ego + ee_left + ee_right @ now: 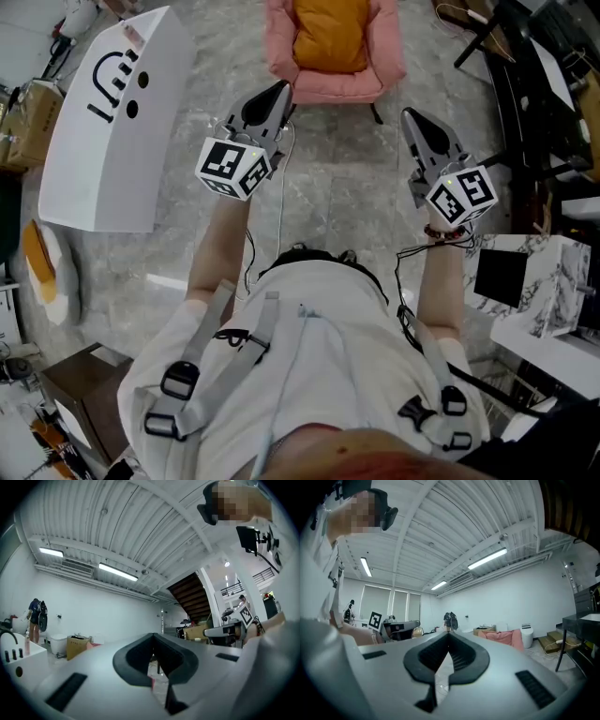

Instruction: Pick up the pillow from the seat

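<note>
An orange pillow [330, 33] stands upright on the seat of a pink armchair [336, 84] at the top middle of the head view. Both grippers are held up in front of me, well short of the chair and pointing roughly towards it. My left gripper [280, 90] is shut with nothing in it, and its jaws meet edge to edge in the left gripper view [152, 638]. My right gripper [411, 116] is likewise shut and empty [449, 636]. The pink armchair [505, 638] appears far off in the right gripper view, where the pillow is not visible.
A large white panel with a black face logo [112, 122] stands at the left. Dark desks and cables [539, 84] fill the upper right. A marble-patterned white box [553, 281] is at the right, a brown crate [80, 389] at the lower left. Grey marbled floor [337, 169] lies before the chair.
</note>
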A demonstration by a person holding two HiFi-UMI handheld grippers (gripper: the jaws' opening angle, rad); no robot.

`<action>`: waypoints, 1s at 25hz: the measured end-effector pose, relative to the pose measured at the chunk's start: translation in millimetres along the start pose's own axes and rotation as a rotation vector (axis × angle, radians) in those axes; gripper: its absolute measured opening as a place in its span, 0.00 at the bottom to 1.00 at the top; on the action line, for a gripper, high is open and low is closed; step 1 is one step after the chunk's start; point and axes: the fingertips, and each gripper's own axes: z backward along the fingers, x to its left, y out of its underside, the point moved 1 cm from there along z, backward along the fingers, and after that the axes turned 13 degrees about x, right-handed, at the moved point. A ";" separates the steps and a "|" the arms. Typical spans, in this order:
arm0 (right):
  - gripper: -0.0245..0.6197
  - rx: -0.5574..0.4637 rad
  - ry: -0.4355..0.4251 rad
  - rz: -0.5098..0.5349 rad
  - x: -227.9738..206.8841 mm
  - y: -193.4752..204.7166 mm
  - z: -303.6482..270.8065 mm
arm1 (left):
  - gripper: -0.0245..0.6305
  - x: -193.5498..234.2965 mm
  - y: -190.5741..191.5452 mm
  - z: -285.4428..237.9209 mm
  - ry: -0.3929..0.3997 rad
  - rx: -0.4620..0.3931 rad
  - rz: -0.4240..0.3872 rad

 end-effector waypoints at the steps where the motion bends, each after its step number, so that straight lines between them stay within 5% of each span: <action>1: 0.06 0.003 0.001 -0.003 2.1 0.9 -2.5 | 0.05 2.5 1.4 1.2 0.010 0.004 0.005; 10: 0.06 0.042 0.040 -0.002 12.1 8.5 -19.6 | 0.05 14.9 19.8 1.5 0.115 0.082 0.009; 25: 0.06 0.049 0.083 -0.009 26.4 11.1 -34.0 | 0.05 41.5 33.1 7.3 0.137 0.115 0.019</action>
